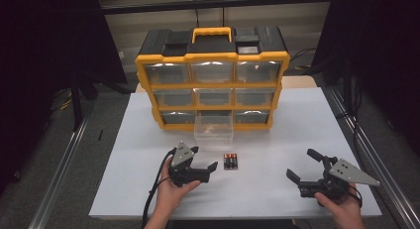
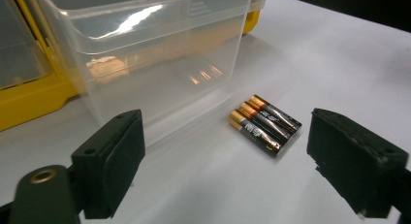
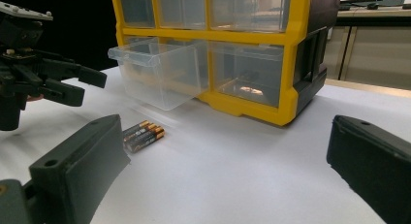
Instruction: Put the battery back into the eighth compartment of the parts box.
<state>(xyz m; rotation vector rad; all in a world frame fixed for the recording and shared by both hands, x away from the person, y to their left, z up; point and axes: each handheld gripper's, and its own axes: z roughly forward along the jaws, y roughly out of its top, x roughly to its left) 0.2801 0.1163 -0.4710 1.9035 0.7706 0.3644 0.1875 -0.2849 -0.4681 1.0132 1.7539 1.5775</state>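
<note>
From above, the batteries [image 1: 230,161] lie on the white table [image 1: 277,140] before the drawer [image 1: 214,130] pulled from the cabinet [image 1: 213,80]. The left gripper [image 1: 204,160] is released, jaws spread, batteries between them in its view. The right gripper [image 1: 304,165] is released too.

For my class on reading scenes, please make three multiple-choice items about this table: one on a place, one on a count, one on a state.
1. Where do the batteries lie?
A. inside the pulled-out drawer
B. on the table in front of the pulled-out drawer
C. on top of the organizer

2. How many batteries lie there?
A. one
B. three
C. six

3. How stands the left tool?
A. open, holding nothing
B. shut on a battery
C. shut on the drawer

Answers:
1 B, they rest on the white table before the clear drawer.
2 B, three lie side by side.
3 A, its jaws stand wide apart.
</note>
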